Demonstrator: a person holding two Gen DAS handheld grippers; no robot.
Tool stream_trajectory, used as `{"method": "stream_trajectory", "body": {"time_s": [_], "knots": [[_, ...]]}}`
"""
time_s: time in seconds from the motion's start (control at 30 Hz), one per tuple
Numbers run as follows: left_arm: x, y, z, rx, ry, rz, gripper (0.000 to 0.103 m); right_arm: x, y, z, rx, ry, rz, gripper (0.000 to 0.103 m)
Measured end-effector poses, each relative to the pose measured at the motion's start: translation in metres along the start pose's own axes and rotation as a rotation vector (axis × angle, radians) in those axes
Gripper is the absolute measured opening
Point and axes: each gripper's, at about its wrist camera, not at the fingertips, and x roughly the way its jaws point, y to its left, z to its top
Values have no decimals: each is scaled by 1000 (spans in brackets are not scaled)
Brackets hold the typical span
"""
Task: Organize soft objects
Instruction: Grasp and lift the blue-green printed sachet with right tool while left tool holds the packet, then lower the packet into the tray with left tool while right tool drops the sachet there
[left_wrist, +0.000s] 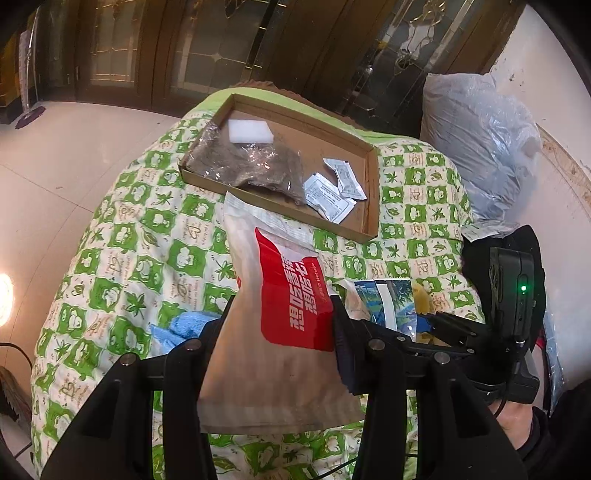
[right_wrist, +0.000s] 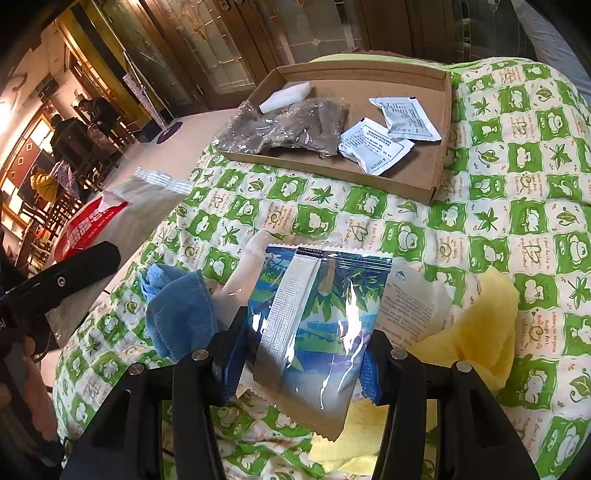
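My left gripper (left_wrist: 280, 332) is shut on a kraft-paper pouch with a red label (left_wrist: 284, 314), held up over the green-and-white quilt (left_wrist: 129, 240). The same pouch (right_wrist: 96, 218) shows at the left edge of the right wrist view. My right gripper (right_wrist: 303, 350) is shut on a shiny blue-green packet (right_wrist: 314, 314), also seen as the packet (left_wrist: 388, 306) from the left wrist. Beyond them lies a flat cardboard tray (left_wrist: 332, 147) (right_wrist: 332, 173) holding a white foam block (right_wrist: 284, 96), a brown bag in clear plastic (right_wrist: 288, 129) and white sachets (right_wrist: 376, 146).
A blue cloth (right_wrist: 177, 314), a yellow cloth (right_wrist: 480, 325) and a white printed packet (right_wrist: 410, 306) lie on the quilt near my right gripper. A plastic-wrapped bundle (left_wrist: 480, 147) sits by the wall. Pale floor drops away left of the quilt; people and chairs stand far off.
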Motion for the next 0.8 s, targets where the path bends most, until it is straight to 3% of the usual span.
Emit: {"method": "stream_trajectory", "body": {"time_s": [0.5, 0.8], "knots": [[24, -4, 9, 19, 36, -23, 43, 12, -11, 5, 27, 13, -10, 50], [39, -10, 29, 41, 55, -41, 43, 8, -22, 27, 12, -14, -44, 50]]}}
